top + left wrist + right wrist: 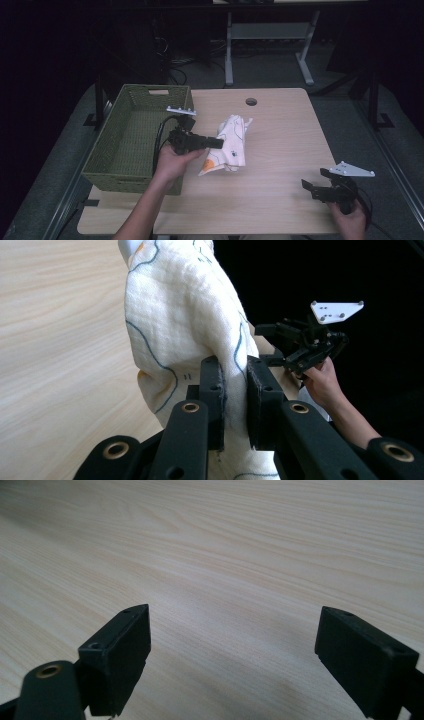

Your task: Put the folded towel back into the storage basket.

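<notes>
A white cloth [230,145] with blue lines and an orange patch hangs partly lifted over the middle of the wooden table [280,150]. My left gripper [217,143] is shut on a fold of it; in the left gripper view the cloth [175,320] is pinched between the two black pads [214,390], with my left gripper [235,400] pointing along the table. My right gripper [307,187] rests near the table's front right corner, held by a hand. In the right gripper view my right gripper [232,645] stands wide open over bare wood.
A green woven basket [107,157] stands at the table's left side, just left of my left hand. A round cable hole [251,101] lies near the far edge. A desk frame [270,35] stands beyond the table in the dark.
</notes>
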Action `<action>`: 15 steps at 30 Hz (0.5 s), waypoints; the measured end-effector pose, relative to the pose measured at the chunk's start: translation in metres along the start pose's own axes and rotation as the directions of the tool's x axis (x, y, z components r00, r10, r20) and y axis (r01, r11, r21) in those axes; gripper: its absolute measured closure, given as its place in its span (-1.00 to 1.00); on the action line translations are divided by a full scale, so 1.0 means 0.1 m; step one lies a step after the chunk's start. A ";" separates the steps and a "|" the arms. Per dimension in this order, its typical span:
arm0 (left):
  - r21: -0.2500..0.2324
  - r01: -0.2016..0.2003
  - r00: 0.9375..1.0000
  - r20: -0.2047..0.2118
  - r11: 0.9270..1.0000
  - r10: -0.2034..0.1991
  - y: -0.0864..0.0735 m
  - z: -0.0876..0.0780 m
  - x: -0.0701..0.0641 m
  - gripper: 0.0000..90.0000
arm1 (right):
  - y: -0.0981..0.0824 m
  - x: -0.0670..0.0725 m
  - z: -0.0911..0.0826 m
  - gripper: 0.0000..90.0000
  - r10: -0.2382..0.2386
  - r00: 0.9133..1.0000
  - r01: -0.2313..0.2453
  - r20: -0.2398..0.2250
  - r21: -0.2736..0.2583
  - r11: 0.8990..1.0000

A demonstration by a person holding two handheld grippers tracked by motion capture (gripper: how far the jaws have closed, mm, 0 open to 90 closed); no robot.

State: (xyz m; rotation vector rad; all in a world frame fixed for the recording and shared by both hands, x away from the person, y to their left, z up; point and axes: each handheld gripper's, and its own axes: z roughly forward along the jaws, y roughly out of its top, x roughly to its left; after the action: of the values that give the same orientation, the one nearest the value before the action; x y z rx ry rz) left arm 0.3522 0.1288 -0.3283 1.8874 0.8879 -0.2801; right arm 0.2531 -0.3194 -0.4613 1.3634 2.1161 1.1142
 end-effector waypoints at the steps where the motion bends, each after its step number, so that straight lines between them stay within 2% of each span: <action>1: -0.007 0.003 1.000 0.000 1.000 -0.003 0.01 -0.03 0.00 0.79 | 0.00 0.00 0.00 -0.69 -0.001 1.000 0.001 0.000 0.001 1.000; 15: -0.032 -0.006 1.000 -0.010 0.999 0.005 0.05 -0.32 0.00 0.79 | 0.01 0.04 0.03 -0.69 -0.015 1.000 0.015 -0.001 0.016 1.000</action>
State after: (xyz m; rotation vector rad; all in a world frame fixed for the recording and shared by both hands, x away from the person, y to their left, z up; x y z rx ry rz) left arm 0.3496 0.1550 -0.3091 1.8629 0.8886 -0.2521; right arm 0.2538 -0.3142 -0.4614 1.3518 2.1367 1.0944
